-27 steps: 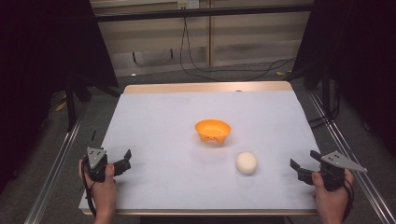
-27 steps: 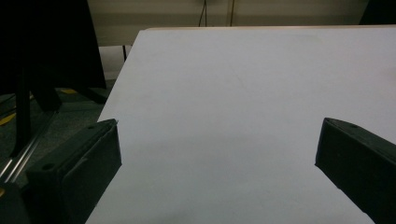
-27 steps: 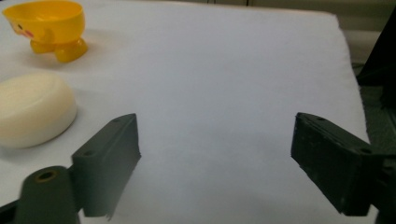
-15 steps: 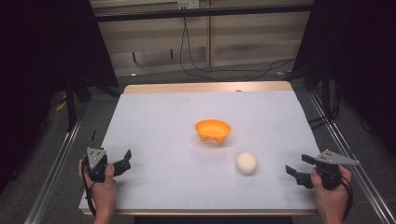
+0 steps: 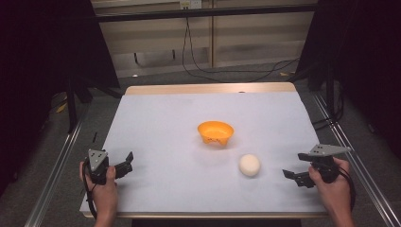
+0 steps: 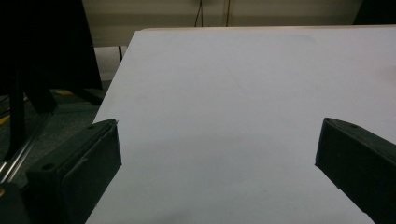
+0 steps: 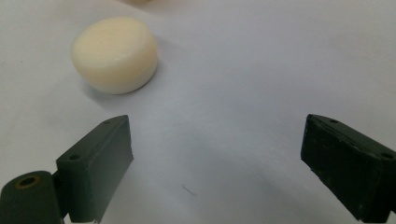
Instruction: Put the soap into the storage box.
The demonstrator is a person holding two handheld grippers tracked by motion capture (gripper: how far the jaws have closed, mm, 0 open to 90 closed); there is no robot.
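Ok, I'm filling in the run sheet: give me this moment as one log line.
right gripper: open, empty, short of cream puck | left gripper: open, empty, near table edge | orange bowl: beyond puck, untouched

The left gripper [image 6: 219, 154] holds its two black jaws wide apart above the white table [image 6: 243, 93], with nothing between them. The table's left edge runs beside the dark floor [image 6: 51, 112].

— Item? 
— One cream-white puck [image 5: 249, 165], round, flat-topped, intact. 
— Position? 
— Lying flat on the white desk [image 5: 165, 123], near side, right of centre, just beside an orange bowl [image 5: 215, 133], not touching it.
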